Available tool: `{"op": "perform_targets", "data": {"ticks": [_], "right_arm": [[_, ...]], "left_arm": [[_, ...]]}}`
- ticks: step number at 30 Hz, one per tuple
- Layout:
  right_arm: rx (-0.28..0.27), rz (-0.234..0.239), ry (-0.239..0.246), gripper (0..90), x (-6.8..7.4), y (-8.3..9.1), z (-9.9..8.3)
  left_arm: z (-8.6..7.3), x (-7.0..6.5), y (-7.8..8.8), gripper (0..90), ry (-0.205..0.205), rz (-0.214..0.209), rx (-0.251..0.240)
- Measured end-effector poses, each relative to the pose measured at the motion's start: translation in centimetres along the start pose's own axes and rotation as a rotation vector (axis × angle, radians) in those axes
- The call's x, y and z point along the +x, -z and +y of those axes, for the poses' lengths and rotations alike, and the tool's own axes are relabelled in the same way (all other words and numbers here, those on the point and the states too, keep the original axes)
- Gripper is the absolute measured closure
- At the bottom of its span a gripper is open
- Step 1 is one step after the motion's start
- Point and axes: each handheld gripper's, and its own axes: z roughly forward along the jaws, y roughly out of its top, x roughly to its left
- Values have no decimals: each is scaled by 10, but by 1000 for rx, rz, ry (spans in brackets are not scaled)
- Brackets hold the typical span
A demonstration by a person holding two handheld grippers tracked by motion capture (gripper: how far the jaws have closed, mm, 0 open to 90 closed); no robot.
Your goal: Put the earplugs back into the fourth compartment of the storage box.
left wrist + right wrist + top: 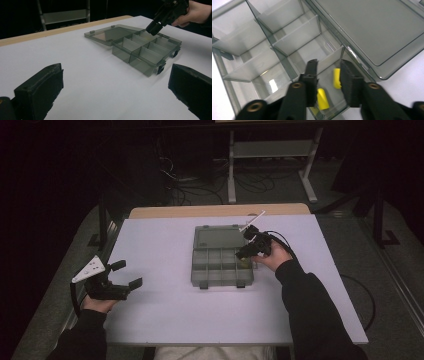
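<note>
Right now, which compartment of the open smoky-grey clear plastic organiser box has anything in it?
The smoky-grey organiser box's right-end compartment, under the right gripper: it holds two small yellow pieces. The other compartments look bare.

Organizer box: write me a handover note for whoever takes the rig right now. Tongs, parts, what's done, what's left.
Right tongs: open, nothing between the jaws, poised over the box's compartment at its right end, next to the hinge.
Left tongs: open and holding nothing, at the table's left side, away from the box.
Box: mid-table, lid folded flat open behind it.
Done: two yellow pieces lie in that compartment, one by each jaw.
Left: the other compartments look empty; the lid probably needs closing. No further loose pieces visible on the table.
</note>
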Motion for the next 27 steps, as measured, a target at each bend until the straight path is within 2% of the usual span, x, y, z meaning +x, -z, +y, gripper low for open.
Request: {"op": "perform_targets", "data": {"ticks": [5,11,16,20,27], "right_arm": [[-35,-9,9,445,4,8,2],[-73,-26,10,143,7,17,4],[-108,-41,8,114,10,28,4],[-133,-49,14,16,13,36,3],[-174,-63,12,2,14,50,-1]], "left_arm": [[0,0,0,0,0,1,0],[0,0,0,0,1,1,0],[0,0,0,0,1,0,-1],[0,-1,0,0,0,1,-1],[0,-1,0,0,0,1,0]]}}
